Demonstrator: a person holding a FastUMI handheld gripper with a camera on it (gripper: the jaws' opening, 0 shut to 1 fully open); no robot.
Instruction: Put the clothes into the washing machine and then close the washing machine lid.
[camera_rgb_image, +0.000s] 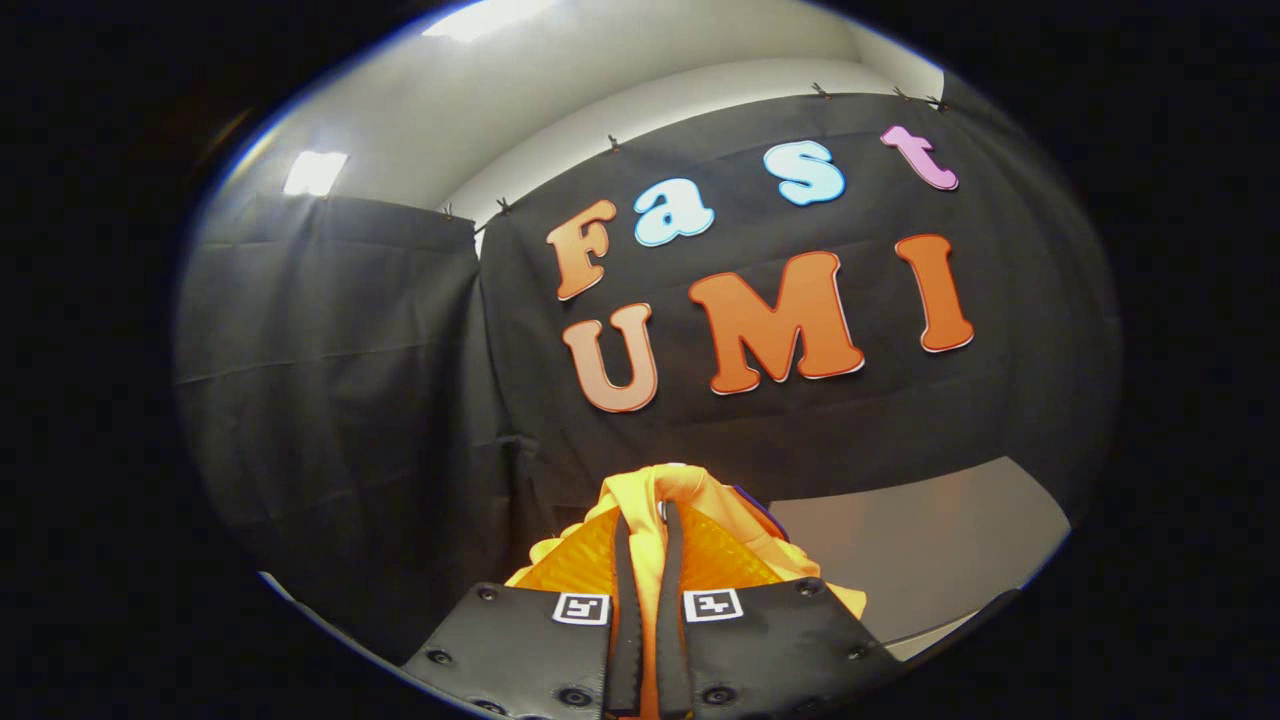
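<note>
My gripper (648, 520) is shut on an orange-yellow garment (690, 485). The cloth is pinched between the two fingers, bulges up over their tips and hangs down on both sides of them. The gripper is held up high, pointing at the black cloth wall of the booth. A dark purple edge (755, 505) peeks out just right of the garment; I cannot tell what it belongs to.
A pale grey flat surface (920, 550) lies beyond the fingers to the right, below the cloth wall. Black cloth (330, 400) hangs on the left and ahead. White wall and ceiling lights show above the cloth.
</note>
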